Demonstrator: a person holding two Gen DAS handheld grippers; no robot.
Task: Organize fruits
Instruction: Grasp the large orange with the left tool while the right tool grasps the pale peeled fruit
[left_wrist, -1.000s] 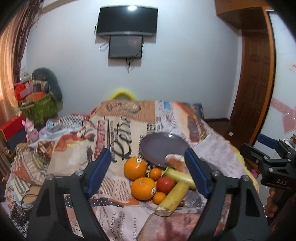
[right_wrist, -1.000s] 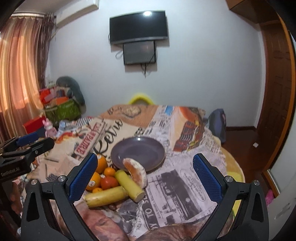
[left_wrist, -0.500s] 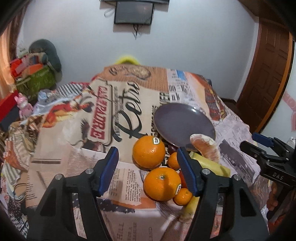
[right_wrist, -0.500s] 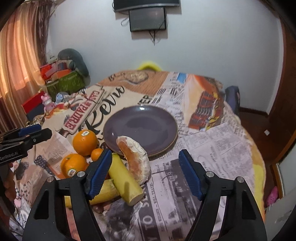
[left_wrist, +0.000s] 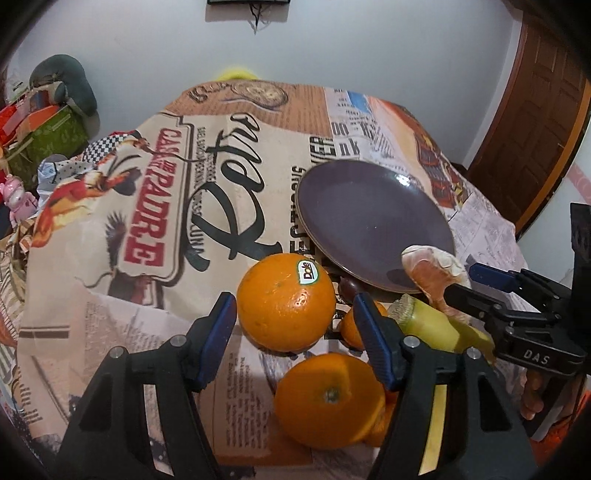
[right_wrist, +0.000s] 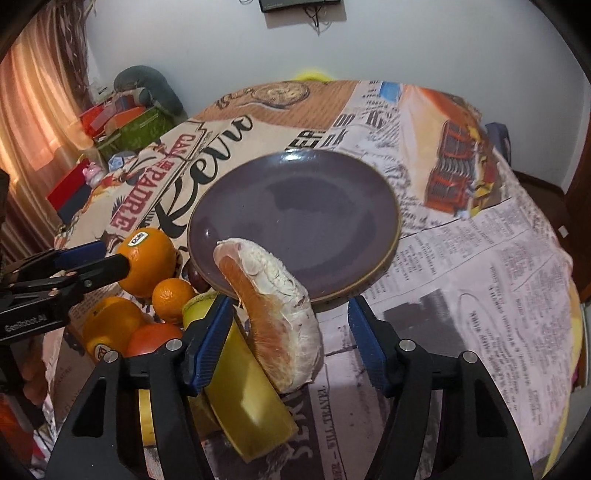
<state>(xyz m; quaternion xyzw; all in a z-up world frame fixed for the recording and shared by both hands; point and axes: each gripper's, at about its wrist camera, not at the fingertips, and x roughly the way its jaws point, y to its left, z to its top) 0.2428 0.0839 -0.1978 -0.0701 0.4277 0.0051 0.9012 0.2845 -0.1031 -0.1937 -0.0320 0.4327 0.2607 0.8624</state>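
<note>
A large orange with a sticker lies on the printed cloth, between the fingertips of my left gripper. The left pad is at its skin and the right pad stands clear, so the jaws are open. A second orange lies nearer, under the fingers. My right gripper straddles a curved peeled pomelo segment that leans on the rim of the purple plate. Its jaws are closing, with a gap still beside the segment. Yellow cut stalks, a small mandarin and a reddish fruit lie in the same pile.
The plate holds nothing. My right gripper shows at the right of the left wrist view, my left gripper at the left of the right wrist view. Boxes and bags are stacked beyond the left edge, and a wooden door is at the right.
Both grippers have dropped toward the fruit pile and tilted down. The left jaws narrowed around the stickered orange, and the right jaws narrowed around the pomelo segment.
</note>
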